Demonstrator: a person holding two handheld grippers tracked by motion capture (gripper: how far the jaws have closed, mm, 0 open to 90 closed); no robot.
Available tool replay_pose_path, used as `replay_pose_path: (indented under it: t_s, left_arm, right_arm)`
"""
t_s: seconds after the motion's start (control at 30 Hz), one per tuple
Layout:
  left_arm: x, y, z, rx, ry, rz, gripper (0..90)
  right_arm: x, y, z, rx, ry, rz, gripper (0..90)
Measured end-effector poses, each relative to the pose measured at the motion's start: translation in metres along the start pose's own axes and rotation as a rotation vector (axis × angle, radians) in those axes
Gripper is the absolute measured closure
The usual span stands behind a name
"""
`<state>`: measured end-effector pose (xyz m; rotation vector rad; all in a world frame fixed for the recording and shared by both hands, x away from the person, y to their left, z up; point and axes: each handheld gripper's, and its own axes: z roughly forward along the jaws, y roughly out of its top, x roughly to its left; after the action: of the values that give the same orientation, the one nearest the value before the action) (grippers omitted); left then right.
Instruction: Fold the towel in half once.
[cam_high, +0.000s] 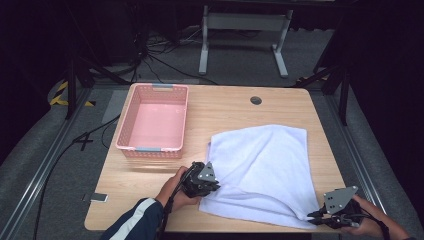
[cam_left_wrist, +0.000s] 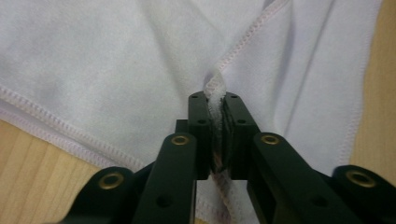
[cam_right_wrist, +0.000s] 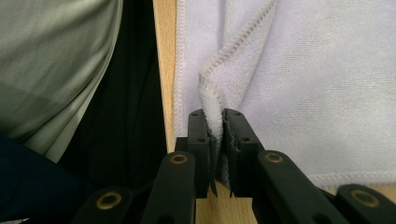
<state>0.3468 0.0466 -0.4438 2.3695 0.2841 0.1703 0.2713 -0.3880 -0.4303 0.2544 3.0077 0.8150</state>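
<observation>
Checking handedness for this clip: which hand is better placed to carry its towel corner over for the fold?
Probably the left. Left gripper and right gripper both pinch the towel, but the left has the basket and bare table beside it.

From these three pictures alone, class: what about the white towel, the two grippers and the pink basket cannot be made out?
- High view: the left gripper body covers its grip on the towel.
- High view: the right gripper jaws are too small to read; the bottom edge crops the hand.
- Both gripper views: the pinched hem is hidden between the pads.
- High view: the pink basket near wall hides its floor edge.
</observation>
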Motion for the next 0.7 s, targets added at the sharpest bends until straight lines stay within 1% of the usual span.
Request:
replay_pose_path:
  t_s: [0.03,0.07,0.1,0.13,0.17,0.2,0.23,0.27,0.3,0.33,0.37,0.4,0.43,0.47,0.5,0.53,0.57,0.6,0.63,0.67,0.7]
  left_arm:
    - [-0.001,0.0,-0.003,-0.008,-0.001,0.017,85.6]
    - [-0.001,0.0,-0.003,-0.008,-0.001,0.017,85.8]
    - [-0.007,0.0,-0.013,-0.033,0.025,0.041,85.7]
    - [-0.007,0.0,-0.013,-0.033,0.025,0.041,85.3]
    - [-0.01,-0.001,-0.02,-0.064,0.021,0.043,85.3]
    - [-0.012,-0.002,-0.025,-0.069,0.012,0.061,85.2]
    - [-0.016,-0.003,-0.029,-0.069,0.01,0.093,85.1]
    - [-0.022,-0.006,-0.034,-0.048,0.0,0.126,85.0]
    - [-0.025,-0.007,-0.035,-0.033,-0.008,0.138,85.0]
    - [-0.031,-0.011,-0.034,0.009,-0.018,0.155,84.6]
    - [-0.034,-0.014,-0.033,0.052,-0.011,0.168,83.0]
    - [-0.036,-0.017,-0.032,0.083,-0.009,0.164,80.3]
    - [-0.037,-0.021,-0.031,0.1,-0.004,0.146,74.6]
    - [-0.037,-0.024,-0.031,0.118,0.01,0.119,67.1]
    - [-0.033,-0.026,-0.034,0.112,0.03,0.068,55.8]
    - [-0.03,-0.028,-0.037,0.088,0.045,0.025,47.0]
    - [-0.026,-0.028,-0.041,0.051,0.061,-0.005,43.7]
    - [-0.024,-0.028,-0.044,0.025,0.067,-0.028,40.7]
    - [-0.021,-0.026,-0.047,-0.01,0.064,-0.048,37.7]
    - [-0.018,-0.023,-0.049,-0.045,0.046,-0.061,35.1]
    - [-0.017,-0.02,-0.049,-0.061,0.043,-0.054,34.0]
  right_arm:
    - [0.0,0.0,0.0,-0.003,0.001,-0.003,81.6]
    - [0.0,0.0,0.0,-0.003,0.0,-0.003,81.5]
    - [0.0,0.0,-0.001,-0.005,-0.001,-0.001,81.0]
    - [0.0,0.0,-0.001,-0.005,-0.001,-0.001,81.0]
    - [0.0,0.0,-0.001,-0.008,0.004,0.003,80.8]
    - [0.0,-0.001,-0.001,-0.01,0.009,0.005,80.7]
    - [0.0,-0.001,-0.002,-0.01,0.012,-0.001,80.8]
    - [0.001,-0.001,-0.002,-0.01,0.02,0.0,80.7]
    - [0.002,-0.002,-0.001,-0.008,0.027,-0.006,80.3]
    - [0.002,-0.002,-0.001,-0.006,0.034,-0.006,79.5]
    - [0.002,-0.002,-0.001,0.002,0.043,-0.01,76.5]
    - [0.002,-0.002,0.0,0.012,0.051,-0.011,74.3]
    - [0.003,-0.002,0.001,0.024,0.048,-0.017,71.3]
    - [0.003,-0.003,0.0,0.029,0.046,-0.015,67.8]
    - [0.004,-0.003,-0.001,0.025,0.047,-0.011,63.8]
    - [0.003,-0.004,-0.004,0.008,0.025,-0.006,59.2]
    - [0.002,-0.004,-0.008,-0.013,0.009,0.011,57.4]
    - [0.0,-0.005,-0.014,-0.04,-0.011,0.021,54.6]
    - [-0.002,-0.006,-0.018,-0.062,-0.03,0.031,51.0]
    - [-0.004,-0.006,-0.025,-0.101,-0.052,0.053,51.2]
    - [-0.008,-0.006,-0.035,-0.154,-0.077,0.068,50.5]
